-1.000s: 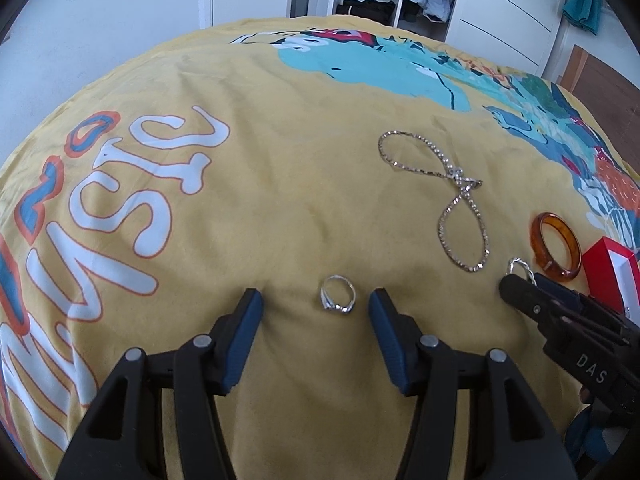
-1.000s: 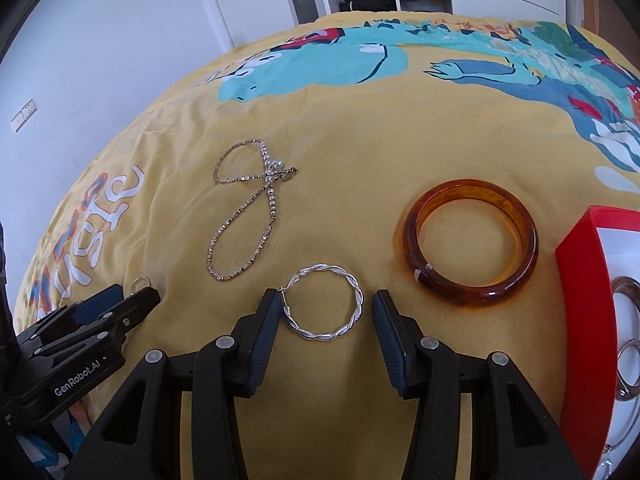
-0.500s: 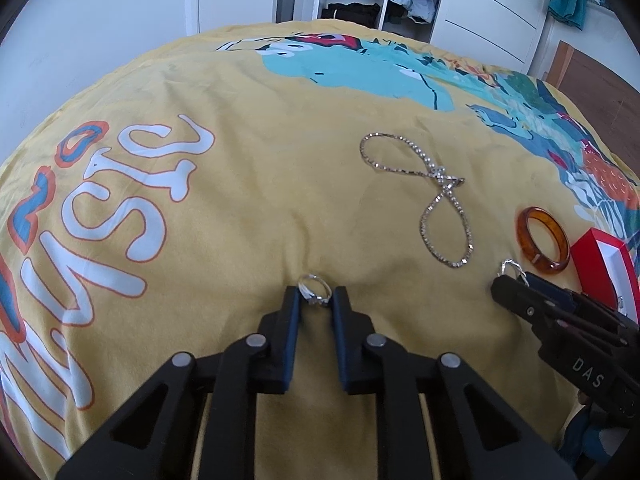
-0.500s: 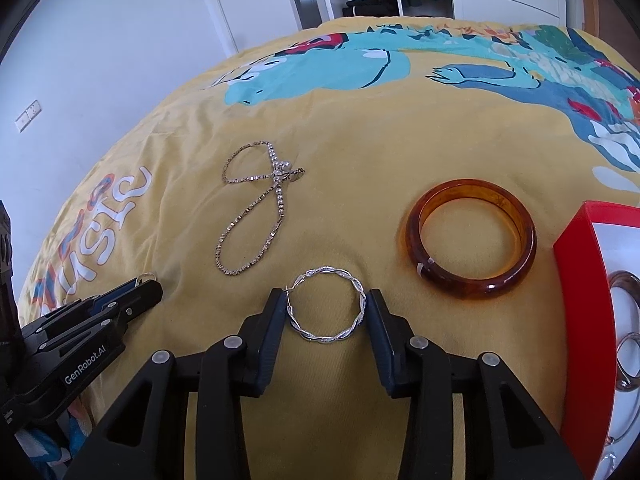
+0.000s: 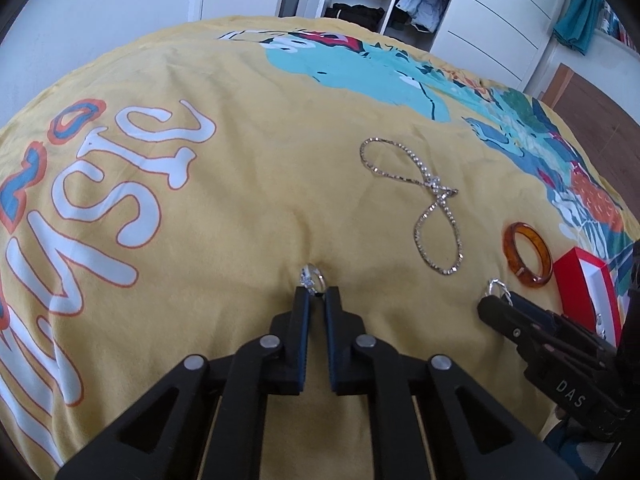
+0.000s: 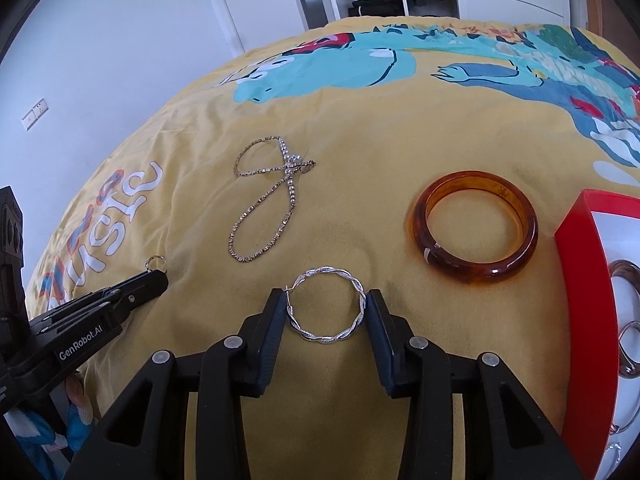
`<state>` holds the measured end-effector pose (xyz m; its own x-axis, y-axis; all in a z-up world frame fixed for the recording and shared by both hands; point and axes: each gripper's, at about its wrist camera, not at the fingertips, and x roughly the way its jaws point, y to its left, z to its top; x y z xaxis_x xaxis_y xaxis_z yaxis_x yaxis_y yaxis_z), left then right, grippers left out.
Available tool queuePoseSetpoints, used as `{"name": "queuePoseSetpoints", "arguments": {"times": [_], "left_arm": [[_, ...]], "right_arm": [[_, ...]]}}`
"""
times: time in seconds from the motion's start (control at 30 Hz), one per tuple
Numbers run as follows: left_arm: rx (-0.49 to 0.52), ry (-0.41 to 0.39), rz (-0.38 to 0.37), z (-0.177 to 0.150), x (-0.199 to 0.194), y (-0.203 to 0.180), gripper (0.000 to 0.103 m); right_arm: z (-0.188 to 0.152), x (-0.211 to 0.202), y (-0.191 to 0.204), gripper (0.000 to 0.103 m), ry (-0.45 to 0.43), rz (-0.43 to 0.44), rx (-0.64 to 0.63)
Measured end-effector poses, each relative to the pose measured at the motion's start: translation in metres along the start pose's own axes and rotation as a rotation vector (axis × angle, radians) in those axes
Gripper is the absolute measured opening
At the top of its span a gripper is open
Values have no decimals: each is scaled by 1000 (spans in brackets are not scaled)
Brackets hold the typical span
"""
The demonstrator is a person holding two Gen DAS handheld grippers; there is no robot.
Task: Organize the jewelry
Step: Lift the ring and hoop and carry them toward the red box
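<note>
The left tool (image 5: pixel 316 300) has its two pads pinched on a small silver ring (image 5: pixel 312 279), which stands nearly on edge at the fingertips, its band upright and its stone-set top turned toward the left pad; the bedspread (image 5: pixel 240 208) dimples just under it, so the ring looks barely clear of the fabric, or still touching it. Gripping across the band likely keeps so small a piece from slipping out flat. The right tool (image 6: pixel 325 312) brackets a twisted silver hoop earring (image 6: pixel 326 306) lying flat on the yellow bedspread, both pads touching the hoop's left and right sides; the jaws stand wide because the hoop fills the gap, and the clasp end points to the upper left. Whether it is squeezed firmly or merely touched cannot be told. Beyond it lies a chain necklace (image 6: pixel 266 208), crossed into a figure eight with its long axis running away from the camera and slightly right. An amber bangle (image 6: pixel 476 230) lies flat beside it, near the red jewelry box (image 6: pixel 576 264), where other pieces already rest, so both held items probably go there.
</note>
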<state>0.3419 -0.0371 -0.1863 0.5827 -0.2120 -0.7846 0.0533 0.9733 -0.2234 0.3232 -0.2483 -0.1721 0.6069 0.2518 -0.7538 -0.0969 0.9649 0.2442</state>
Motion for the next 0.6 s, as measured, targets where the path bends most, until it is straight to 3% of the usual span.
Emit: {"name": "queuePoseSetpoints", "arguments": {"times": [0.5,0.6], "left_arm": [[-67,7,-35,4,1,9,9],[-70,1,-41,4,0,9,24]], "right_arm": [[-1,2,-1,41,-2,1,1],[-1,2,-1,41,-2,1,1]]}}
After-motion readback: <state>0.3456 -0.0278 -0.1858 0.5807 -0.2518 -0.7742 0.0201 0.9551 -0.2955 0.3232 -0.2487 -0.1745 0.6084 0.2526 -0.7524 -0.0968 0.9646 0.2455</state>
